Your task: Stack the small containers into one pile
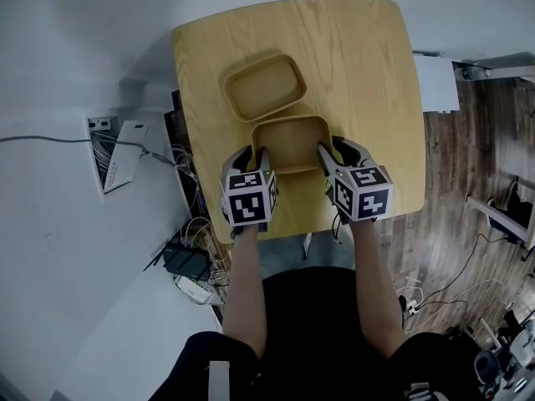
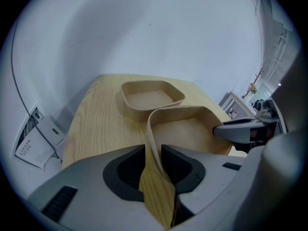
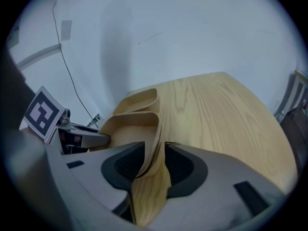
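Two tan, rounded-rectangular containers stand side by side on a small wooden table (image 1: 368,57). The far container (image 1: 263,84) (image 2: 150,99) sits empty and untouched. The near container (image 1: 291,144) (image 2: 185,129) (image 3: 130,126) rests on the table between both grippers. My left gripper (image 1: 257,153) (image 2: 153,150) straddles its left wall, jaws open, with the wall standing loosely in the gap. My right gripper (image 1: 328,151) (image 3: 155,150) straddles the right wall the same way, open, with slim gaps beside the wall.
The table's near edge lies just under both grippers. A cable box and loose wires (image 1: 117,161) lie on the white floor at the left. Wood flooring with cables (image 1: 468,249) is at the right. The table's right half is bare wood.
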### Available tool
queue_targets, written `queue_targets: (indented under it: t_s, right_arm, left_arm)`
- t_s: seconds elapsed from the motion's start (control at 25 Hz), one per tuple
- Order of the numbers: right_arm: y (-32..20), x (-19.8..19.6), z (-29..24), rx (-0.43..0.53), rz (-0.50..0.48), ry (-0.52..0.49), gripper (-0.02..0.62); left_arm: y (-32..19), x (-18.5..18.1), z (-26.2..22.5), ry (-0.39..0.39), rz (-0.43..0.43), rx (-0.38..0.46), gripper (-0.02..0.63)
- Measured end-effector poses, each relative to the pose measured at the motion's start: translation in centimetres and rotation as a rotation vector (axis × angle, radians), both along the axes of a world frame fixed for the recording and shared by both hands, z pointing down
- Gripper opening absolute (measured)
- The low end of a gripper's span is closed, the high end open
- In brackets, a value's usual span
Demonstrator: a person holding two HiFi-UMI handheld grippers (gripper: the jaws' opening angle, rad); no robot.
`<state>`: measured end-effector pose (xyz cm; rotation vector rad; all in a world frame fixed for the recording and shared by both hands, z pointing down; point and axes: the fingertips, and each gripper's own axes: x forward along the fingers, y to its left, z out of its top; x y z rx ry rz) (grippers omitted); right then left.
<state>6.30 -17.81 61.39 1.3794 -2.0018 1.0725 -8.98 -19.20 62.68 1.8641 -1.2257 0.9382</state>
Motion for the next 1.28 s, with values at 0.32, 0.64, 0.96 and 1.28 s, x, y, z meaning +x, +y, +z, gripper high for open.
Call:
queue_targets:
  t_s: [0.32,0.64,0.96,1.28]
  right_arm:
    - [0.5,-0.6,0.3,-0.028,-0.023,-0.01,0.103]
    - [0.6,-0.3,-1.1,0.009,-0.058,0.005,0.066]
    - [0.1,-0.3,-4.0,0.072,-0.104,-0.003,0.055]
    - [-1.8,-1.6,-7.9,0.157,-0.147,-0.028,0.051]
  left_arm:
    - [1.0,0.4,0.0,0.031,-0.015,-0.014,0.081]
    - [1.7,0.0,-1.7,0.036,-0.082,0.03,0.052]
    - [2.1,0.0,-5.2,0.033,-0.128,0.116,0.051]
    - [1.1,-1.2,-9.6,0.011,-0.164,0.211,0.054]
